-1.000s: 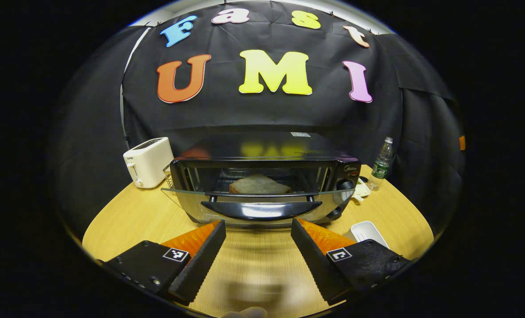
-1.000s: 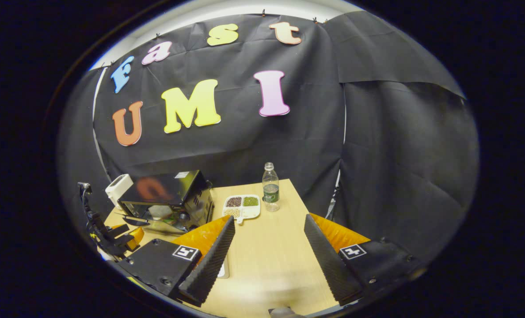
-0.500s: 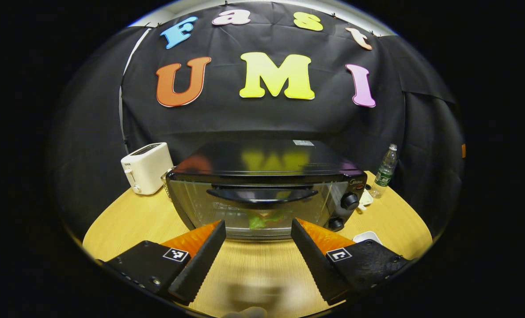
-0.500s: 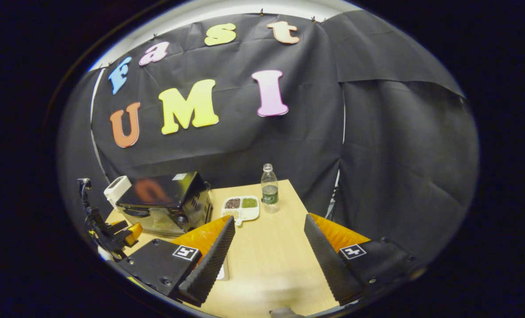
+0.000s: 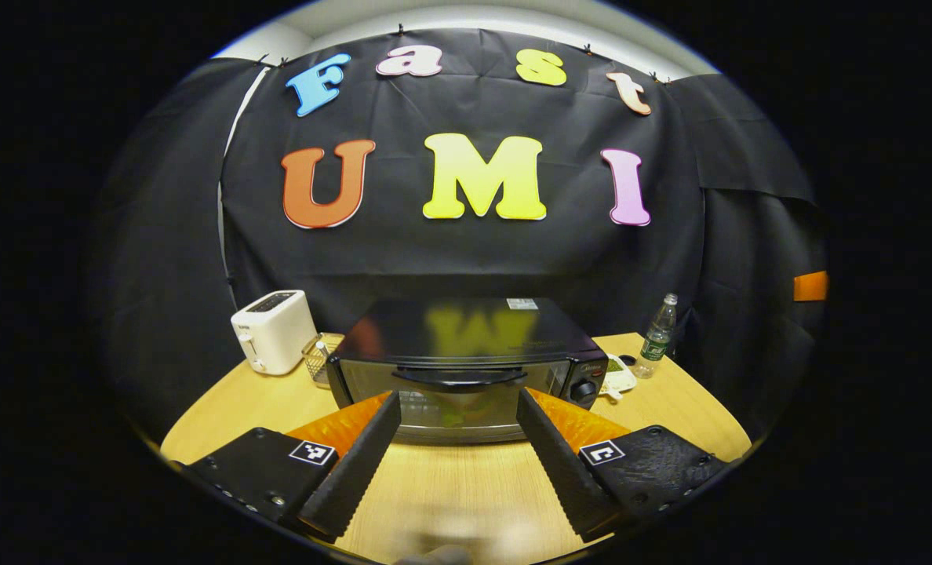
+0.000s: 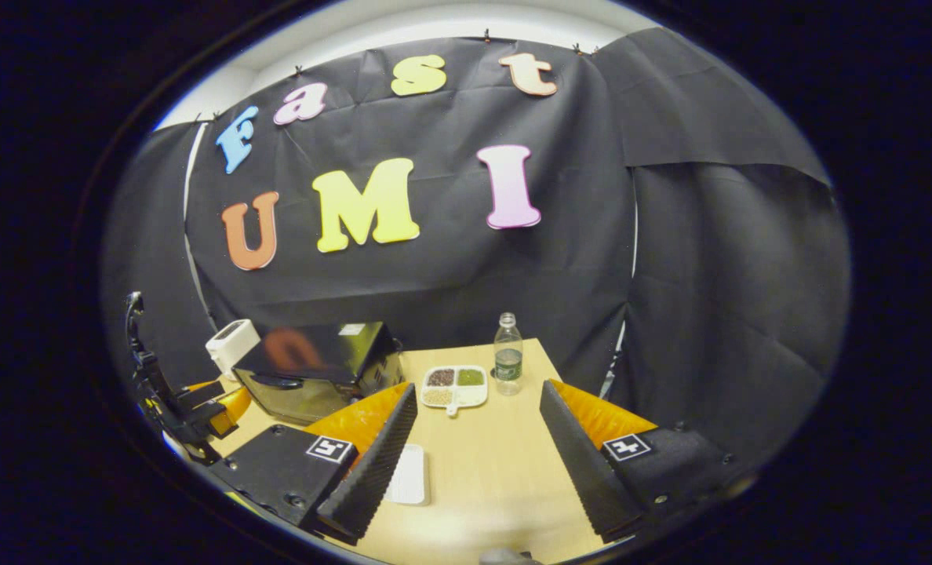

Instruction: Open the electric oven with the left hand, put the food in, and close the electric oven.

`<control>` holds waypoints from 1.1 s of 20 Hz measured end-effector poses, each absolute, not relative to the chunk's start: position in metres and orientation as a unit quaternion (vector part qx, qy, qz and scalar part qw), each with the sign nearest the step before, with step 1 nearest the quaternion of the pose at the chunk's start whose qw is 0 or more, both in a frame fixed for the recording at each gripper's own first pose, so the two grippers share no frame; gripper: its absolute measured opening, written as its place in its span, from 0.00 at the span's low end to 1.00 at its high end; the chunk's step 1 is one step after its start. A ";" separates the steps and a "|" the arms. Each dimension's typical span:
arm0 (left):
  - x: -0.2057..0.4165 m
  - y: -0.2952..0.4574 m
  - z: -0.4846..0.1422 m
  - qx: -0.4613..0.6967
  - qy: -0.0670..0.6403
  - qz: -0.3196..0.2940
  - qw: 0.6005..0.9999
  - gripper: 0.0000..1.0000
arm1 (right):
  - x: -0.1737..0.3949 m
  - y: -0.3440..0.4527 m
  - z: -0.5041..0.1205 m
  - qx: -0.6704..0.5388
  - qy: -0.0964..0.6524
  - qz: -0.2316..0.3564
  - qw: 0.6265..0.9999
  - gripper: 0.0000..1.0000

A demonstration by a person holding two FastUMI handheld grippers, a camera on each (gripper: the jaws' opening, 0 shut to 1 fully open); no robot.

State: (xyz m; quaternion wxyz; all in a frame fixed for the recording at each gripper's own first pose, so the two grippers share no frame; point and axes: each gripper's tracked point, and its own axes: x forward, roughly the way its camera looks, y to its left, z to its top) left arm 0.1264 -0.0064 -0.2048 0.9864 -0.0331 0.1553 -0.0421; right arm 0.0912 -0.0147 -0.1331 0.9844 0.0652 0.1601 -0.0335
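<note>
The electric oven [image 5: 466, 365] stands on the wooden table [image 5: 466, 486] with its glass door shut, the dark handle [image 5: 460, 377] running across the top of the door. It sits straight ahead of your left gripper [image 5: 458, 451], framed in the gap between the two fingers but beyond their tips, with a strip of bare tabletop between them and the oven's base. Through the glass something pale and greenish shows faintly; what it is cannot be told. Your left gripper's jaws are spread wide and hold nothing.

In the right gripper view the oven [image 6: 317, 377] lies off to the left, well apart from your right gripper [image 6: 478, 463], whose jaws are likewise spread and empty above the table. A small white tray [image 6: 409, 475] lies flat on the table just beside the inner edge of its left finger.

A white toaster [image 5: 274, 331] stands left of the oven, with a small wire basket [image 5: 314, 361] between them. To the oven's right rest a divided white dish of grains [image 6: 455, 386] and, just past it, an upright clear water bottle [image 6: 507, 366].
</note>
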 end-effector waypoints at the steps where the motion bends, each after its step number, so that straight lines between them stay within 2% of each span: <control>1: 0.121 -0.003 -0.195 -0.031 0.148 -0.041 0.988 0.97 | 0.092 -0.008 -0.129 0.062 0.155 -0.027 0.986 1.00; 9: 0.073 0.025 -0.080 -0.042 0.058 -0.028 0.997 0.97 | 0.086 0.041 -0.077 0.027 0.095 0.009 0.995 1.00; 10: 0.067 0.028 -0.071 -0.047 0.054 -0.025 0.997 0.97 | 0.086 0.045 -0.072 0.020 0.090 0.009 0.996 0.90; 11: 0.060 0.032 -0.062 -0.047 0.048 -0.022 0.998 0.97 | 0.087 0.052 -0.071 0.018 0.079 0.011 0.997 1.00; 12: 0.054 0.038 -0.052 -0.044 0.040 -0.015 0.998 0.97 | 0.085 0.058 -0.063 0.019 0.072 0.013 0.997 1.00; 13: 0.050 0.045 -0.043 -0.037 0.032 -0.009 0.999 0.97 | 0.082 0.065 -0.058 0.023 0.066 0.015 0.997 0.91; 15: 0.041 0.053 -0.030 -0.025 0.021 -0.005 0.999 0.97 | 0.076 0.072 -0.048 0.028 0.056 0.015 0.998 0.91; 16: 0.037 0.055 -0.025 -0.022 0.017 -0.007 1.000 0.97 | 0.071 0.075 -0.037 0.030 0.052 0.014 0.998 1.00; 18: 0.034 0.058 -0.015 -0.018 0.009 -0.009 1.000 0.97 | 0.064 0.077 -0.029 0.030 0.046 0.012 0.998 1.00; 19: 0.031 0.061 -0.013 -0.020 0.009 -0.009 1.000 0.96 | 0.062 0.077 -0.027 0.029 0.042 0.010 0.999 0.90; 20: 0.029 0.061 -0.010 -0.025 0.006 -0.009 1.000 0.97 | 0.060 0.078 -0.024 0.029 0.040 0.009 0.999 1.00; 22: 0.028 0.066 -0.005 -0.027 0.002 -0.006 1.000 0.97 | 0.054 0.080 -0.019 0.029 0.035 0.006 0.999 1.00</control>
